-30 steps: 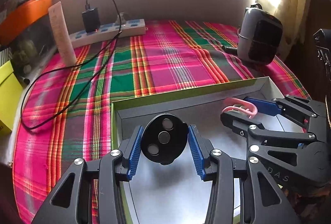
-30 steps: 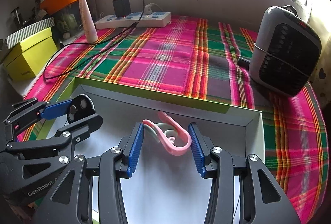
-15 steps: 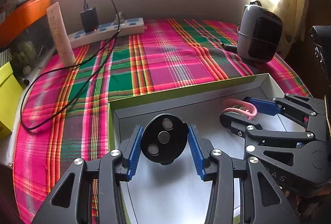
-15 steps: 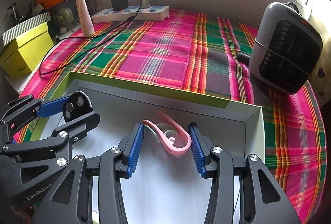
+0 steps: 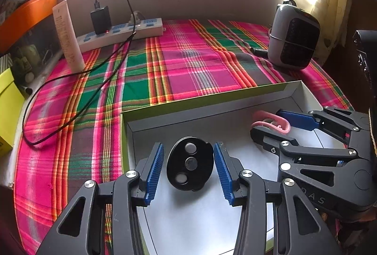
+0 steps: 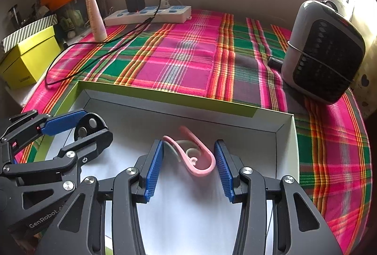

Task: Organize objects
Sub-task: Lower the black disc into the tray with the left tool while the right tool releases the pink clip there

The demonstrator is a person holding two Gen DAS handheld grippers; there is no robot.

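Note:
A black oval disc (image 5: 188, 163) with three silver dots sits tilted between the blue pads of my left gripper (image 5: 188, 144). Thin gaps show on both sides of it, so the jaws stand open around it. It is low over the floor of the white box (image 5: 212, 99) with the green rim. My right gripper (image 6: 188, 142) is shut on a pink clip (image 6: 200, 160) just above the box floor, near the far wall. The right wrist view shows the left gripper (image 6: 93, 124) and the disc (image 6: 88, 124) at the box's left end.
The box lies on a pink and green plaid cloth (image 5: 188, 62). A grey heater (image 5: 293, 40) stands at the back right. At the back left are a power strip (image 5: 122, 31), a black cable (image 5: 70, 118) and a white tube (image 5: 68, 36). A yellow box (image 6: 28, 59) sits off the left edge.
The black disc has turned and tilted between the left pads, which it touched on both sides before. The pink clip has kept its place in the right gripper.

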